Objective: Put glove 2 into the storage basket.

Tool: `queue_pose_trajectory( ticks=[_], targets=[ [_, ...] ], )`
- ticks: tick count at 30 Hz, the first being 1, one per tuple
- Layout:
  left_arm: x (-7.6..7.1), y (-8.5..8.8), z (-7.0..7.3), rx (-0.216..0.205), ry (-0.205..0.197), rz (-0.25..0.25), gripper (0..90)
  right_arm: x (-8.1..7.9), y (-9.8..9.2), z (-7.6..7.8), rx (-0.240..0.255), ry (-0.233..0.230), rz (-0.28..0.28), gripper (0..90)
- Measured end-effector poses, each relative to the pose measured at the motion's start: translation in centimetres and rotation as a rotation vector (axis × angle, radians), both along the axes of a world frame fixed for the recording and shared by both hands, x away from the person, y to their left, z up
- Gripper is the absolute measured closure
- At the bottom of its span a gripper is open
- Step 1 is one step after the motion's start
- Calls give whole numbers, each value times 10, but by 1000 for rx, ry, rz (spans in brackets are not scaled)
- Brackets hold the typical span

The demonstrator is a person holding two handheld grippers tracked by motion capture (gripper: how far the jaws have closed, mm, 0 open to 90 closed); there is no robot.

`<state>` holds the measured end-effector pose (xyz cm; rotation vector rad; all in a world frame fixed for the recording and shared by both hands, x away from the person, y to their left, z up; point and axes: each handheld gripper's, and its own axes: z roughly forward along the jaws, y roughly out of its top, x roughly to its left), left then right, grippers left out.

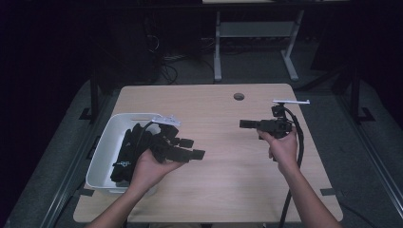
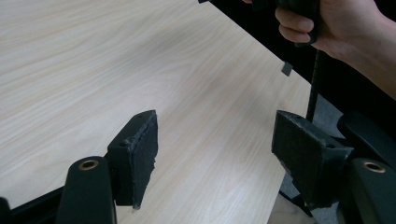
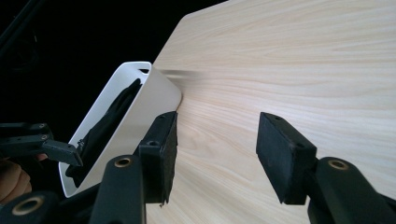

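Forearms, near edge of the high view: two bare arms come up from the bottom, one hand on each tool.

Left tongs (image 1: 192, 148): held in the left hand (image 1: 151, 167) at the left of the desk (image 1: 228, 185), just beside the right wall of the white bin. Jaws point right across the desk. In the left gripper view the two black pads (image 2: 140, 154) stand well apart, with bare wood between them; nothing held.

Right tongs (image 1: 246, 123): held in the right hand (image 1: 284, 147) at the right of the desk, well apart from the left tongs. Jaws point left, toward the bin. In the right gripper view the pads (image 3: 280, 154) stand wide apart over bare wood; nothing held. A black cable (image 1: 298, 152) trails from the tool back past the wrist.

White bin (image 1: 105, 142): plastic, open-topped, at the left edge of the desk, near side. It holds black cloth (image 1: 124, 156) piled inside; what the cloth items are cannot be told.

Desk: light wood grain, with a round hole (image 1: 239, 96) near the far edge.

Beyond the desk: a grey frame (image 1: 256, 33) on a dark floor.
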<state>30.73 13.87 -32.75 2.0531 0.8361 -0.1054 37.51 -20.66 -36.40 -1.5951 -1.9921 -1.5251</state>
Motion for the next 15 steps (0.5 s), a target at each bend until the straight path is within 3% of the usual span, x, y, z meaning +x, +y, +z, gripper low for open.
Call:
queue_pose_trajectory(
  ticks=[15],
  targets=[
    [-1, -30, -12, 2, 0, -53, 283, -17, -44, -16, 11, 24, -69, 468]
  ],
)
